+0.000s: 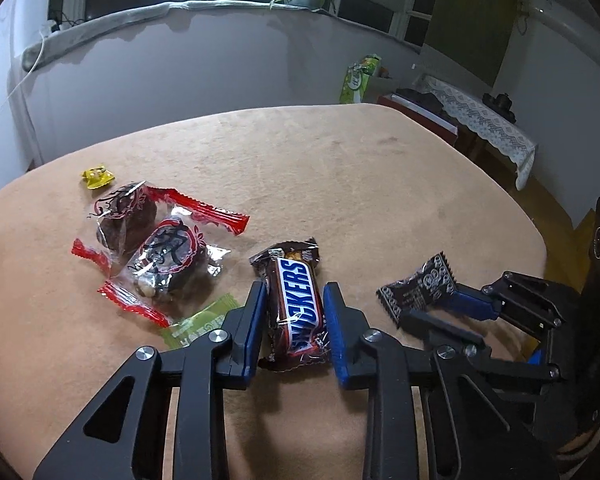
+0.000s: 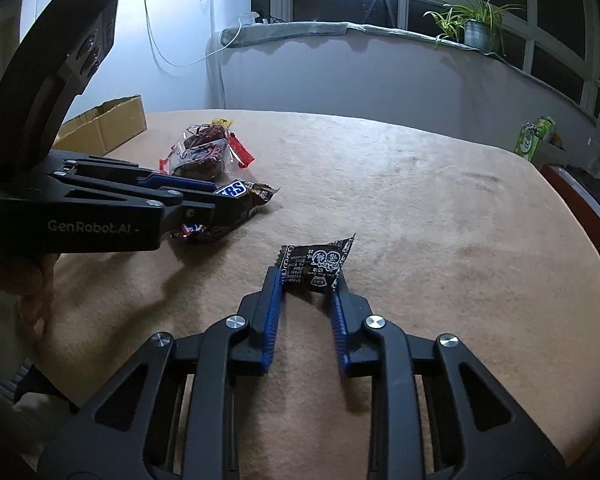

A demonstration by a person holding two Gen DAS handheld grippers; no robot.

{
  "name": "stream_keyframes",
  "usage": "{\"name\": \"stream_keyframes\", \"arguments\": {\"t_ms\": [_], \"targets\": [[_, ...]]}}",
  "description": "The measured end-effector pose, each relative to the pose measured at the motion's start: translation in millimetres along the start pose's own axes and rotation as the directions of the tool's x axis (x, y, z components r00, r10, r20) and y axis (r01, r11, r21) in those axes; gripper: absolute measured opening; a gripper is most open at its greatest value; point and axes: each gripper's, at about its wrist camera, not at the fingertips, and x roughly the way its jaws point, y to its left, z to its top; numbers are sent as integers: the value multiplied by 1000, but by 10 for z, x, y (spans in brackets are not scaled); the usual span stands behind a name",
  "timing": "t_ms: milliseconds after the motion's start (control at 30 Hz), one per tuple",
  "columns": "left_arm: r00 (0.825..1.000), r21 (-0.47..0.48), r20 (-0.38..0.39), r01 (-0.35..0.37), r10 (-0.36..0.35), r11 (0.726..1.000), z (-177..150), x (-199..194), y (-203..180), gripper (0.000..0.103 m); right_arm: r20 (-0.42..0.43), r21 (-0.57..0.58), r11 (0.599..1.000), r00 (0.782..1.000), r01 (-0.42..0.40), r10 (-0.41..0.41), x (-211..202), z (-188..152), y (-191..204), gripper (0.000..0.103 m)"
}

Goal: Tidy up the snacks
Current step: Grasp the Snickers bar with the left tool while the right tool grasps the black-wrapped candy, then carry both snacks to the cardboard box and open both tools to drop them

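Observation:
My left gripper (image 1: 294, 294) is shut on a Snickers bar (image 1: 296, 300), its blue pads pressed to both long sides; the bar also shows in the right wrist view (image 2: 232, 190). My right gripper (image 2: 310, 278) is shut on a black printed snack packet (image 2: 318, 266), seen at the right of the left wrist view (image 1: 418, 284). Two clear red-ended packets of dark sweets (image 1: 148, 240) lie left of the Snickers, with a green packet (image 1: 198, 322) under my left finger and a small yellow candy (image 1: 97, 176) farther back.
A tan cloth-covered table (image 1: 360, 184) holds everything. An open cardboard box (image 2: 104, 124) stands at its far left corner. A green carton (image 2: 534, 138) and low furniture stand beyond the right edge. A wall and window sill with a plant are behind.

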Motion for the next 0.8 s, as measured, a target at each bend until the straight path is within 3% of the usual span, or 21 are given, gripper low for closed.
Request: {"name": "stream_keyframes", "arguments": {"t_ms": [33,333,800], "targets": [[1000,0,3,2,-2,1000,-6,-12,1,26,2,6,1000,1000,-3,3,-10,-4,-4,18],[999,-4,44,18,-18,1000,-20,-209,-14,26,35,36,999,999,-21,20,-103,-9,-30,13],[985,-51,166,-41,49,998,-16,-813,131,26,67,43,999,997,-30,27,-224,33,5,11]]}}
